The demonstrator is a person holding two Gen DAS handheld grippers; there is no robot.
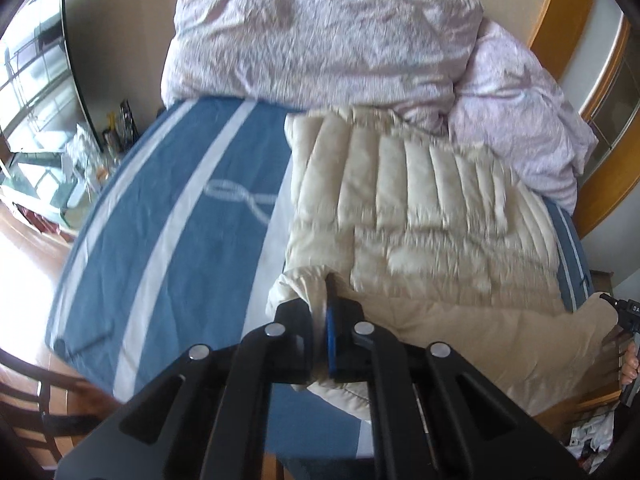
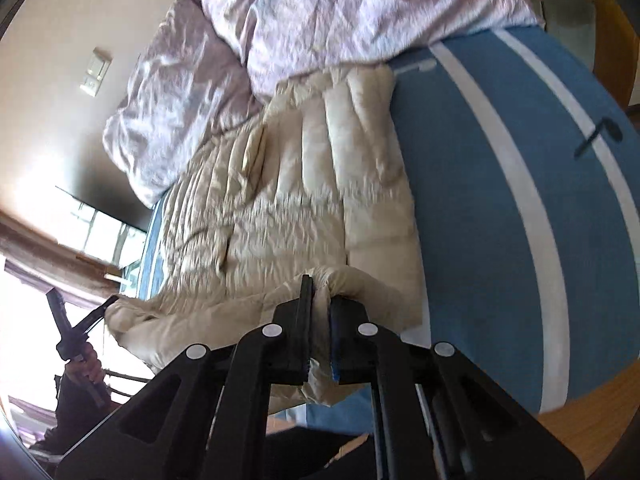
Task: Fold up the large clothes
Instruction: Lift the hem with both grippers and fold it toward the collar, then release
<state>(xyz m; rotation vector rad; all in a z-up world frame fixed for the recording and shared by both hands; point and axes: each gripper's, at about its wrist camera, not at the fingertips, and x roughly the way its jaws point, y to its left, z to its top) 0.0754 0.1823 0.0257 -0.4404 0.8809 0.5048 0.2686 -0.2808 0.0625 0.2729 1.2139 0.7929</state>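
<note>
A cream quilted puffer jacket (image 1: 420, 208) lies spread on the blue bed cover, its near edge lifted off the bed. My left gripper (image 1: 325, 304) is shut on the jacket's near left corner, with fabric pinched between its black jaws. In the right wrist view the same jacket (image 2: 288, 200) stretches away, and my right gripper (image 2: 320, 292) is shut on its near right corner. The right gripper (image 1: 624, 312) and a hand show at the right edge of the left wrist view. At the left of the right wrist view the left gripper (image 2: 102, 307) holds the other corner.
A blue bed cover with white stripes (image 1: 160, 232) lies under the jacket. A rumpled pink-lilac duvet (image 1: 320, 36) and pillow (image 1: 520, 120) are piled at the bed's far end. Wooden floor (image 1: 24, 240), a dark chair (image 1: 24, 392) and a window lie to the left.
</note>
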